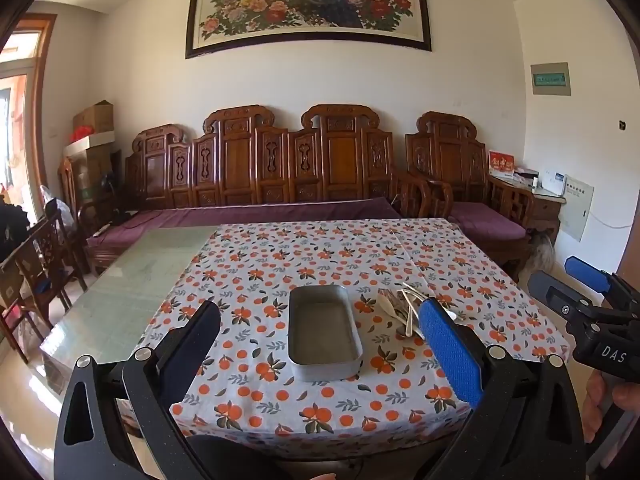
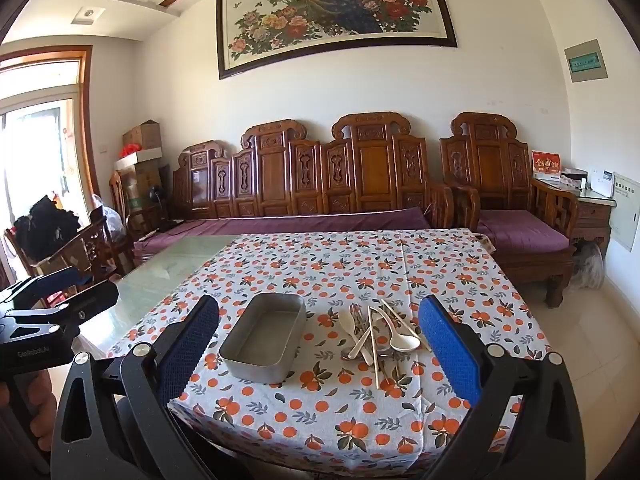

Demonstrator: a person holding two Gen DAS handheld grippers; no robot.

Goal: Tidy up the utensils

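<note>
A grey rectangular metal tray [image 1: 325,332] [image 2: 262,340] lies empty on the orange-print tablecloth [image 1: 280,264] [image 2: 328,264]. To its right is a heap of utensils [image 1: 404,308] [image 2: 380,332]: white spoons, chopsticks and metal pieces crossed over each other. My left gripper [image 1: 320,320] hangs open in front of the table's near edge, the tray showing between its fingers. My right gripper [image 2: 320,320] is open too, held back from the table, with tray and heap between its blue pads [image 2: 450,352]. Each gripper shows at the edge of the other's view.
The cloth covers the right part of a glass-topped table [image 1: 132,276] [image 2: 160,268]. A carved wooden sofa with purple cushions [image 1: 260,212] [image 2: 304,220] stands behind it, wooden chairs [image 1: 40,264] to the left, an armchair [image 2: 520,236] at the right.
</note>
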